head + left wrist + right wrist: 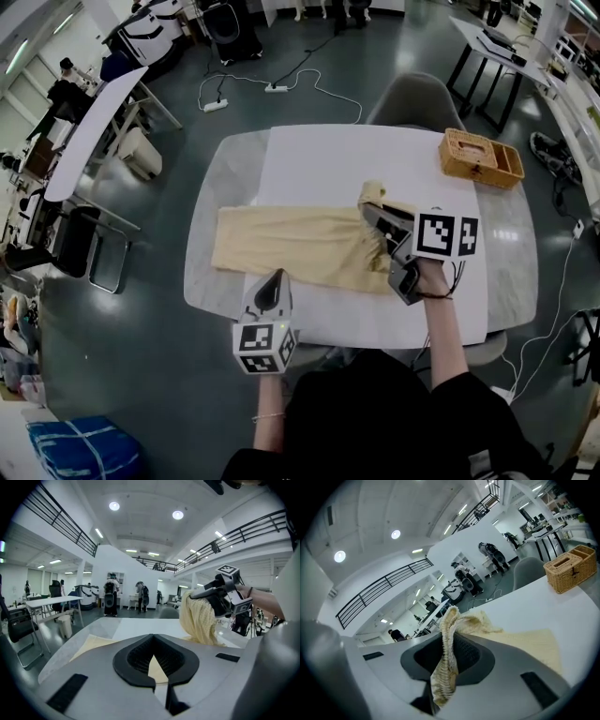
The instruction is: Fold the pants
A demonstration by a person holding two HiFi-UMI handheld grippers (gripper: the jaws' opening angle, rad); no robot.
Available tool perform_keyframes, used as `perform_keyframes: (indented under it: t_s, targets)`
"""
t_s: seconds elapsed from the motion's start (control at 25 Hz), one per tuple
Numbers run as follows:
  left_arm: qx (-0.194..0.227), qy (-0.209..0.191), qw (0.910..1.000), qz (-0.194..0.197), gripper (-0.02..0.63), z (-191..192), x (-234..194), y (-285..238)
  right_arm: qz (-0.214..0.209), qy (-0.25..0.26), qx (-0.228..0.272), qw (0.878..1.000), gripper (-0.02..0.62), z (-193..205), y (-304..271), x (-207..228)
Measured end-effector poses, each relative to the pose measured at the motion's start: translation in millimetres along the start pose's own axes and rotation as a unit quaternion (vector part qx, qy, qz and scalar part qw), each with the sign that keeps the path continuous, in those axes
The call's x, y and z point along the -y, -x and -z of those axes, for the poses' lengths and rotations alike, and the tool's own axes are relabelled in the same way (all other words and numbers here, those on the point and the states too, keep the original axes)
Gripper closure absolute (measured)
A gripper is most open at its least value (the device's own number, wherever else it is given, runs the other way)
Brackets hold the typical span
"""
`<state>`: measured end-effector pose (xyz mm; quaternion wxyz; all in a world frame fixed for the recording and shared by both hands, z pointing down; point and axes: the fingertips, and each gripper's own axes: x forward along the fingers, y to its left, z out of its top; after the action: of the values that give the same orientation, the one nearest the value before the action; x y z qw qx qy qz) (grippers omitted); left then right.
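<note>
above the table [309, 150], right gripper [368, 210] pinches the pants [291, 248].

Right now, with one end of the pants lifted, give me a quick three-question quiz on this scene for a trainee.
1. True or false: the wicker basket stands on the table, apart from the pants.
2. The right gripper is shut on: A) a gathered edge of the pants, raised off the table; B) a cable; C) nothing.
3. Which gripper has no cloth between its jaws?

Key: 1 true. 2 A. 3 the left gripper, jaws together near the pants' near edge.
</note>
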<state>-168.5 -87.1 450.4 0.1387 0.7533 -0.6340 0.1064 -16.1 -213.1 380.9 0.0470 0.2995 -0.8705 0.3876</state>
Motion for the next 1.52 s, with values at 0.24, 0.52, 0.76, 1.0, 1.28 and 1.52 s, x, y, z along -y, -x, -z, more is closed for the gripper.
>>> perform_keyframes:
  t_s: [0.24,0.52,0.76,1.0,1.28,1.52]
  targets:
    - [0.001,0.008,0.9997,-0.021,0.598,-9,0,-6,-0.027,-0.001,-0.023,0.999,0.528,-6,-16,-5]
    - [-0.002,0.015,0.9986,-0.05,0.598,-10,-12,-3,-0.061,0.004,-0.047,0.997,0.529,-8,-42,-23]
    - [-0.006,0.021,0.997,-0.074,0.598,-7,-24,4,-0.089,0.004,-0.057,0.994,0.529,-8,-59,-38]
    - [-0.009,0.021,0.9967,-0.078,0.598,-10,-49,13,-0.097,0.003,-0.058,0.994,0.529,-6,-80,-60]
    - [-0.018,0.026,0.9982,-0.052,0.598,-5,-83,13,-0.077,0.0,-0.049,0.996,0.529,0,-110,-77]
    - [-0.023,0.025,0.9991,-0.026,0.598,-4,-123,12,-0.063,-0.003,-0.041,0.997,0.529,9,-147,-100]
